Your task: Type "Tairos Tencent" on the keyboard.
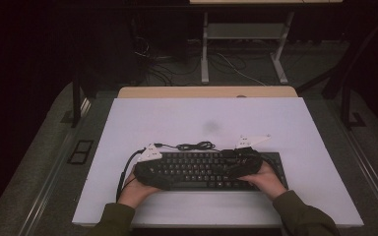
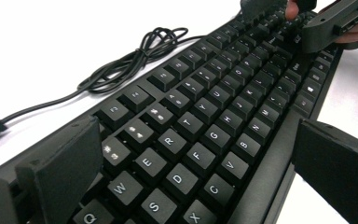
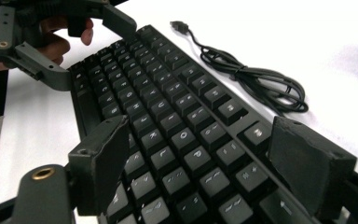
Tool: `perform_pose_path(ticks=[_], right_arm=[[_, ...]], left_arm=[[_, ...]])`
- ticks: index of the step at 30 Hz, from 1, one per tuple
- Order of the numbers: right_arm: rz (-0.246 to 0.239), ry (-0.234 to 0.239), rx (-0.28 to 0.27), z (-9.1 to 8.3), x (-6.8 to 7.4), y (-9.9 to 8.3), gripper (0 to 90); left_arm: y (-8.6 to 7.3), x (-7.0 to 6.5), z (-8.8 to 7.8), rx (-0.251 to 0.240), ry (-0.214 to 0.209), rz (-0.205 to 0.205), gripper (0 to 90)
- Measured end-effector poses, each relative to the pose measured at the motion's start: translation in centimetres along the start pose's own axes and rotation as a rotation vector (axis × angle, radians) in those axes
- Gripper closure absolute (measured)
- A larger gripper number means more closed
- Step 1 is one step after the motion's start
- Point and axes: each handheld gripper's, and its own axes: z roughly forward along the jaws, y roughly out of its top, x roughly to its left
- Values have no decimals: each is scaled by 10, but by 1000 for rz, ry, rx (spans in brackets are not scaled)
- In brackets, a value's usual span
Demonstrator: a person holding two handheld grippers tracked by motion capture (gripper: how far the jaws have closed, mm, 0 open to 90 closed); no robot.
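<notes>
Both grippers straddle the black keyboard (image 1: 211,169) on the white desk (image 1: 275,123): the left gripper (image 2: 191,163) at its left end, released, jaws apart; the right gripper (image 3: 200,168) likewise spread, not pressing. Seemingly set down; next, both should withdraw clear.

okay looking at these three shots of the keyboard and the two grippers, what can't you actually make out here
- Keyboard: ends hidden under both grippers in the high view; key legends too small there.
- Left gripper: whether its pads touch the keyboard's edges is unclear.
- Right gripper: the same.
- Cable: plug cut off at the left gripper view's edge.
</notes>
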Motion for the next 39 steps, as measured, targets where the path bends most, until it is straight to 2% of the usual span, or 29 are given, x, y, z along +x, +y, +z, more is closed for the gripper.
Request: perform_pose_path(ticks=[11, 16, 20, 26, 34, 39], right_arm=[[-25, 30, 30, -12, 4, -10, 222], [-25, 38, 49, -21, 3, -13, 410], [-28, 67, 65, -26, 2, -16, 569], [-56, 56, 108, -27, 3, -18, 747], [-100, 54, 153, -24, 6, -18, 890], [-120, 48, 182, -22, 6, -19, 892]], left_arm=[[-1, -2, 2, 3, -5, -1, 5], [-2, -1, 2, -1, -9, -3, 0], [-2, -1, 3, 2, -10, -5, 0], [-3, -2, 4, 10, -17, -4, 0], [-3, -3, 5, 13, -17, -3, 0], [-2, -3, 5, 16, -10, 2, 0]])
